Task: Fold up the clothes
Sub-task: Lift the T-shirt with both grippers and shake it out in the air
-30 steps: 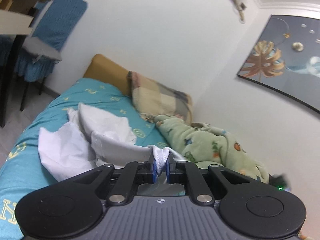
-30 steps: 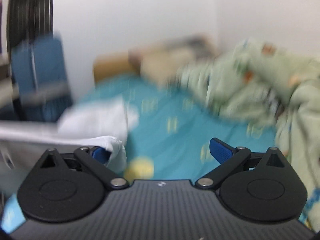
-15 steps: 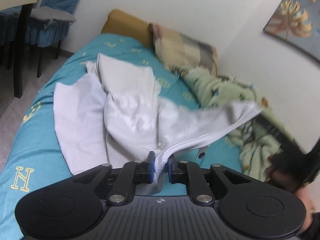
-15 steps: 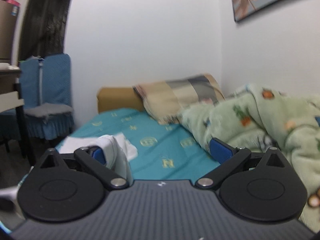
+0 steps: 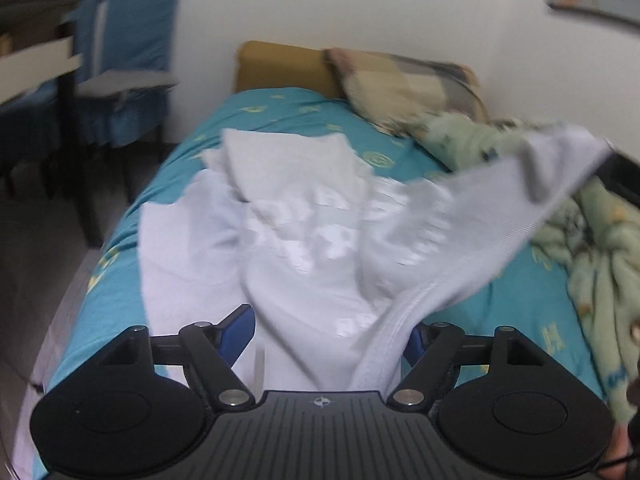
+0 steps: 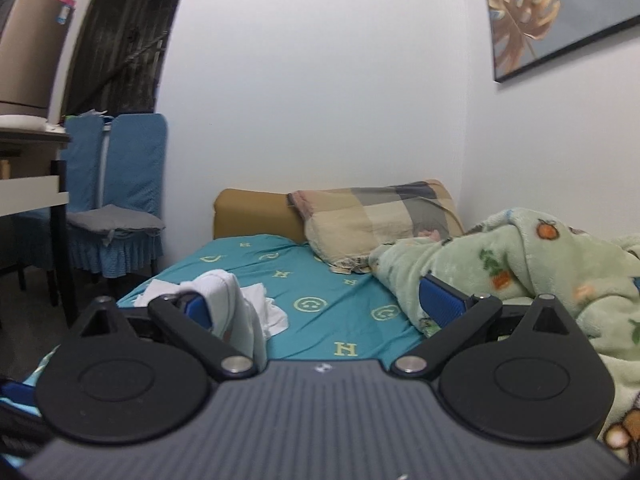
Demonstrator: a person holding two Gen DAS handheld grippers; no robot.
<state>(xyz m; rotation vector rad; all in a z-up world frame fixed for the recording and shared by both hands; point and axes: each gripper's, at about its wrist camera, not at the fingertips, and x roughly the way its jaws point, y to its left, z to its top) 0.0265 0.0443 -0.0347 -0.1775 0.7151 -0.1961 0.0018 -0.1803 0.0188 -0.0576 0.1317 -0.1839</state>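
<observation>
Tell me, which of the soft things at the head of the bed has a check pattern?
The pillow leaning against the mustard headboard: beige and grey checks. The green fleece blanket beside it carries small cartoon prints instead.
</observation>
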